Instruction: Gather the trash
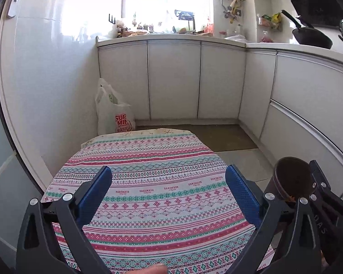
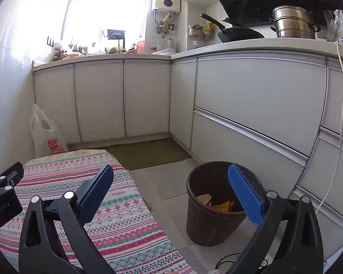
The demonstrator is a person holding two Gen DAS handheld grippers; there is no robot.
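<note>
Kitchen floor beside my patterned-cloth surface [image 2: 116, 217]: dark brown plastic bin [image 2: 208, 226] holds light, crushable paper cup [image 2: 204, 199]; left gripper [image 1: 169, 191] and right gripper [image 2: 171, 191] fingers wide apart, empty.

The left black two-finger gripper with blue ribbed pads [image 1: 168, 196] was spread wide, its fingers rising from the lower corners of the left wrist view with nothing between them. A fingertip [image 1: 157, 269] of the person showed at the bottom edge. The right black gripper with blue pads [image 2: 171, 196] also stood wide apart and empty, filling the lower half of its view.
</note>
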